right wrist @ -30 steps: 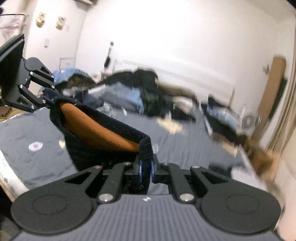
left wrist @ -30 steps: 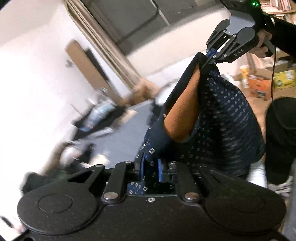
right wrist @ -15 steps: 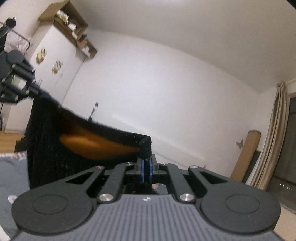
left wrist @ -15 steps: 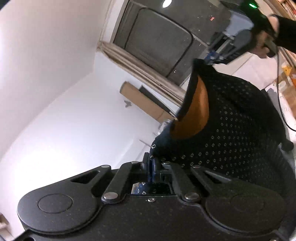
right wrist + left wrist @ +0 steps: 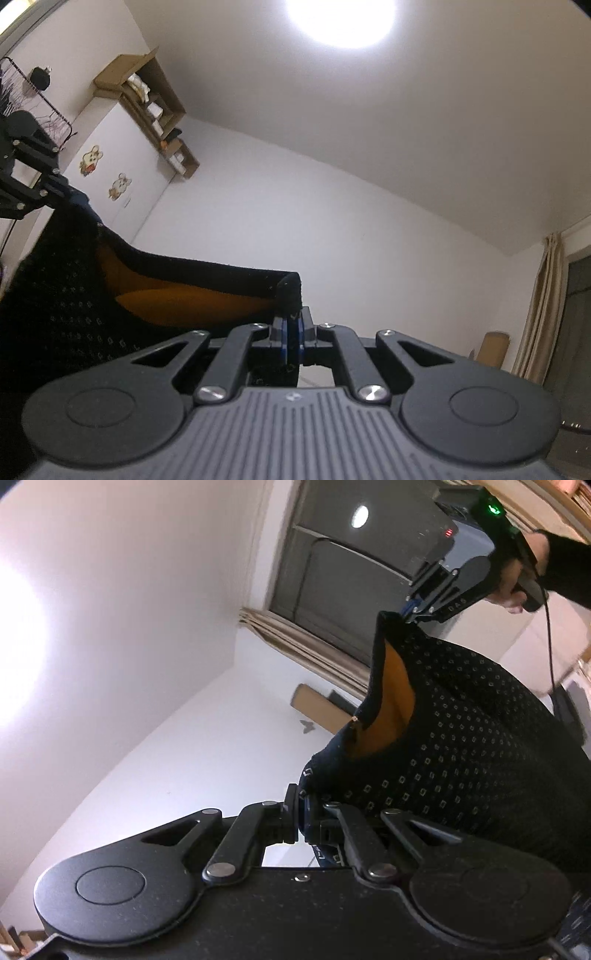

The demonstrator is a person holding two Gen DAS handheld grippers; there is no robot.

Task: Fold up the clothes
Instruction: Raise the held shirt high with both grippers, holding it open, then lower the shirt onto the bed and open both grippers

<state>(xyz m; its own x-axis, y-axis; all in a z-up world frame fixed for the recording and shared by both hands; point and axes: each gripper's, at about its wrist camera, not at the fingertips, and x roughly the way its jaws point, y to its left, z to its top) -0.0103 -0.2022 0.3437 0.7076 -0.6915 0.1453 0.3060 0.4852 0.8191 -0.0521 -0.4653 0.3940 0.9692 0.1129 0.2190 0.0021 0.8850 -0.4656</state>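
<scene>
A dark navy garment (image 5: 461, 746) with small square dots and an orange lining hangs stretched between my two grippers, held high in the air. My left gripper (image 5: 300, 812) is shut on one top corner of it. My right gripper (image 5: 291, 328) is shut on the other top corner. The right gripper also shows in the left wrist view (image 5: 410, 609), and the left gripper shows in the right wrist view (image 5: 62, 188). The garment (image 5: 62, 295) sags between them, and its lower part is out of view.
Both cameras point up at white walls and the ceiling. A ceiling light (image 5: 340, 18) glares above. A dark window (image 5: 351, 579) with beige curtains (image 5: 539, 306) is on one side. A cardboard shelf (image 5: 155, 110) sits on a white wardrobe.
Both grippers have lifted the garment upward and tilted up. The bed and piled clothes seen one second ago have dropped out of view. The grips have not changed.
</scene>
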